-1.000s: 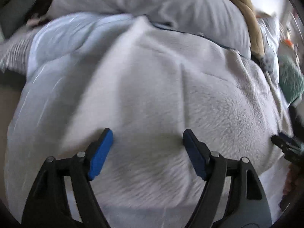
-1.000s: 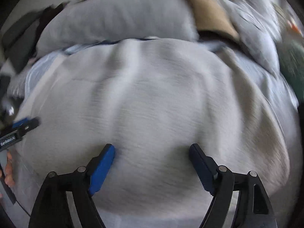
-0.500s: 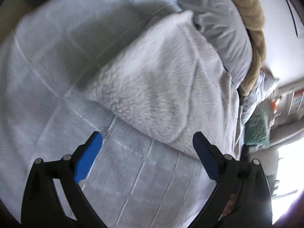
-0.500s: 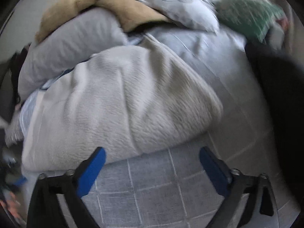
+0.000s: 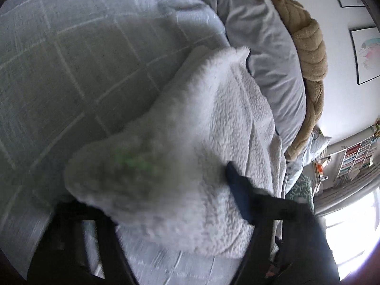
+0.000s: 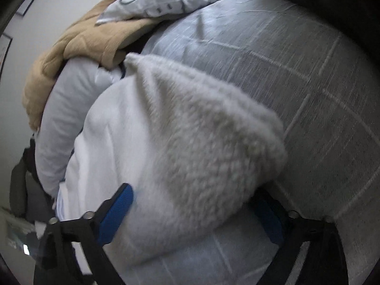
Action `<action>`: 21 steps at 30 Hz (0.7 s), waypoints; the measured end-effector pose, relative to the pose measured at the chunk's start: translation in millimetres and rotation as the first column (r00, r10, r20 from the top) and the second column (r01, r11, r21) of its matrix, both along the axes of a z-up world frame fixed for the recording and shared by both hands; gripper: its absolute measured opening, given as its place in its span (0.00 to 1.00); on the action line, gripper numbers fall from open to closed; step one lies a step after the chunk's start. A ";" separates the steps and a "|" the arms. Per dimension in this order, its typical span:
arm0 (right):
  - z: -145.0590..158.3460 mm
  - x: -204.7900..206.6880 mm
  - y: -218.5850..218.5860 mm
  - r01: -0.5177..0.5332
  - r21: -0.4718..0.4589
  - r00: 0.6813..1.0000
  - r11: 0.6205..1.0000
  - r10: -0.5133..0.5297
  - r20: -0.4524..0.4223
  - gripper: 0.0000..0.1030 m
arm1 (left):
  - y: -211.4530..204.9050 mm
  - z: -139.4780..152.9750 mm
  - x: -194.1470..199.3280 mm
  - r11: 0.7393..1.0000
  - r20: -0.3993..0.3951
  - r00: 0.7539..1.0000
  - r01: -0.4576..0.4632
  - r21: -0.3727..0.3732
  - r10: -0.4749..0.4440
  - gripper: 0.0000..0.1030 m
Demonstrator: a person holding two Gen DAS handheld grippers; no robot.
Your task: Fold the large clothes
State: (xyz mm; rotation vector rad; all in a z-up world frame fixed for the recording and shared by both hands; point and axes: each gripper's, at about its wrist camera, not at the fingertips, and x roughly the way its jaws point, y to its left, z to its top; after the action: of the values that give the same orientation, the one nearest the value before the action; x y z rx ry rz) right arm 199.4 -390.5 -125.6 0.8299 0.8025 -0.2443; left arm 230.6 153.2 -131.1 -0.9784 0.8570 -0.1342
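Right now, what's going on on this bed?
A person is folding a white fleece garment on a grey checked bedspread, holding a tool in each hand. The left tool and right tool each have a corner of the fleece between their jaws, which have just been closing. A firm grip isn't clear.

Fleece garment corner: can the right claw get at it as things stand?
Probably yes. The right claw already straddles the near corner of the fleece garment, its jaws having just been closing, one blue pad above the fabric, one beneath it. Nothing lies between; blur hides whether the pads press.
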 end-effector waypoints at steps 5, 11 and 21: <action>24.7 -4.9 7.3 -0.008 0.001 0.999 1.000 0.008 0.043 0.27 | 2.9 39.5 -8.2 1.000 0.064 0.998 -0.007 0.028 0.005 0.30; 75.7 -38.1 24.6 -0.058 -0.066 0.998 0.996 0.060 0.036 0.26 | 12.1 93.9 -47.4 0.993 0.105 0.993 0.043 0.107 -0.054 0.30; 60.5 -105.6 51.1 -0.220 -0.066 0.971 0.973 0.211 -0.114 0.36 | 36.1 61.8 -114.3 0.979 -0.006 0.991 0.131 0.158 -0.132 0.40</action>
State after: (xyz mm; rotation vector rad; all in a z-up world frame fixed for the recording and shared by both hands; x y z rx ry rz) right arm 93.8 -339.4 -65.1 0.6535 0.9698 -0.1266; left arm 116.2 189.3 -69.3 -0.7728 0.9146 -0.1782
